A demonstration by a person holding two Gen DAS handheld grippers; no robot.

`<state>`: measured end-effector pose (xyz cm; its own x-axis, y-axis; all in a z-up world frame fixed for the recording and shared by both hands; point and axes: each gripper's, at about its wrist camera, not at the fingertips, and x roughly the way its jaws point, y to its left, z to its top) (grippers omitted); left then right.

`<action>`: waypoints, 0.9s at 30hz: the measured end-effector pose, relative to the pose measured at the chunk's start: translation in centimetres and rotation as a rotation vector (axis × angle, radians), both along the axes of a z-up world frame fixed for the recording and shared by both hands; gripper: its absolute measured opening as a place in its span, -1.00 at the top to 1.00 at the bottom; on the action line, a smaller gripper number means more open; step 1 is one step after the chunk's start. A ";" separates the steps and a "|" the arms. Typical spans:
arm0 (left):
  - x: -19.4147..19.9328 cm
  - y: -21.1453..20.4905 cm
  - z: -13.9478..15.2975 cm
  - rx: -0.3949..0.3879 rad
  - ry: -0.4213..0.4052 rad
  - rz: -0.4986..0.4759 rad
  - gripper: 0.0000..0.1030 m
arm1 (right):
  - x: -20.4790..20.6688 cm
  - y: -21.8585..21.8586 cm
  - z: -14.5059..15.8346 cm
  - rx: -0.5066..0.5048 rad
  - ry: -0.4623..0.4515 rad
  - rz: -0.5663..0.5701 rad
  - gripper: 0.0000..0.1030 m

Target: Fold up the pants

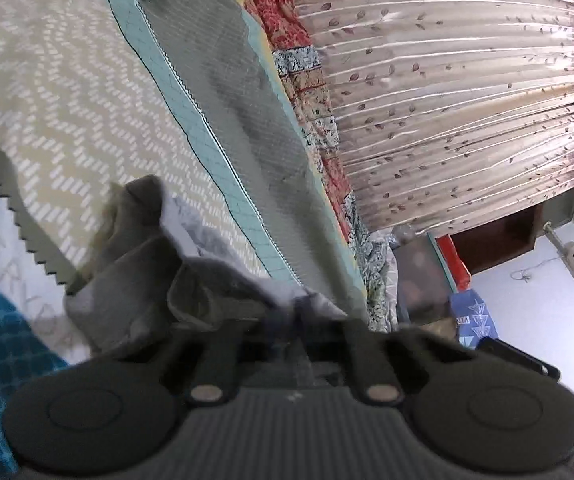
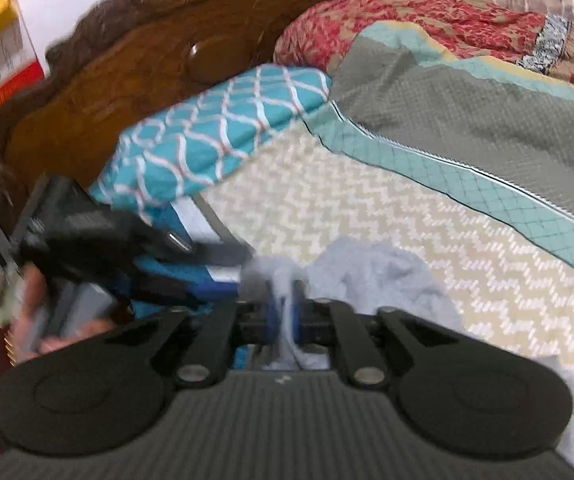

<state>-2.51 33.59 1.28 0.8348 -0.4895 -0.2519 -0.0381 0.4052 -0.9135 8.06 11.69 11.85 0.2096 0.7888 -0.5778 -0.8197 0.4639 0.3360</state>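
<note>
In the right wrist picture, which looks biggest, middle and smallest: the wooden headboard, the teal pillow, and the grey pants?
1. Wooden headboard, biggest.
2. Teal pillow, middle.
3. Grey pants, smallest, though they sit nearest the camera and the gripper hides part, so their true size is unsure.

We see the pants (image 1: pixel 135 264) as light grey, soft cloth, bunched and creased rather than flat. In the left wrist view they heap up near the camera, left of centre, on the cream zigzag bedspread (image 1: pixel 67 100), with darker shaded folds and a paler inner face showing. In the right wrist view the pants (image 2: pixel 367 276) lie as a rumpled mound near the middle, on that bedspread (image 2: pixel 427 240); a pale edge trails off to the near right.
</note>
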 end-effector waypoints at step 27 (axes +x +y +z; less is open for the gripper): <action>-5.5 2.7 -5.3 0.138 0.221 0.123 0.53 | -10.8 7.7 -12.9 -0.553 -0.893 0.190 0.31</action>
